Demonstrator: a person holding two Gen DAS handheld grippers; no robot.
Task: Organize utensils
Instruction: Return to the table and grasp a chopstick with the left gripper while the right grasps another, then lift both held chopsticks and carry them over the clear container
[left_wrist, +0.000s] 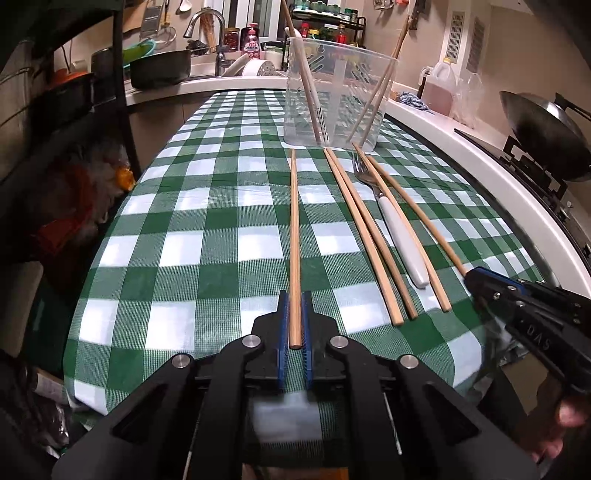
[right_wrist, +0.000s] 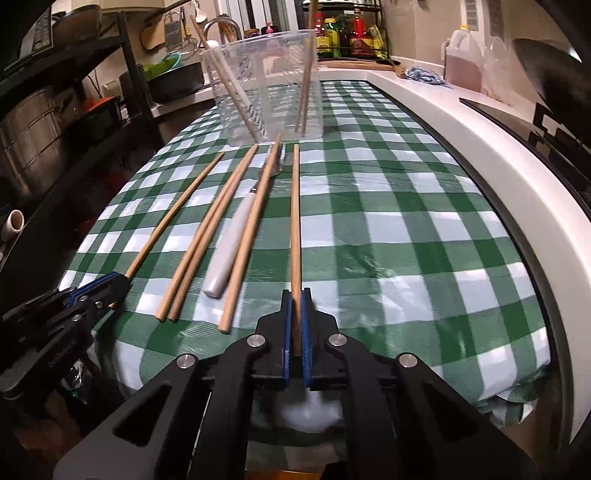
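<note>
On the green checked tablecloth (left_wrist: 221, 240) lie several wooden chopsticks and a white-handled fork (left_wrist: 399, 236). My left gripper (left_wrist: 294, 295) is shut on the near end of the leftmost chopstick (left_wrist: 294, 229). My right gripper (right_wrist: 295, 295) is shut on the near end of the rightmost chopstick (right_wrist: 295, 221), also seen in the left wrist view (left_wrist: 413, 210). Between them lie a pair of chopsticks (left_wrist: 362, 236) and one more (left_wrist: 402, 229) crossing the fork. A clear plastic holder (left_wrist: 336, 92) stands at the far end with chopsticks and a white utensil in it.
A white counter edge (left_wrist: 480, 155) runs along the right with a wok (left_wrist: 546, 125) on the stove. A sink, tap and pot (left_wrist: 159, 68) sit at the back left. Dark shelving (right_wrist: 55, 129) stands left of the table.
</note>
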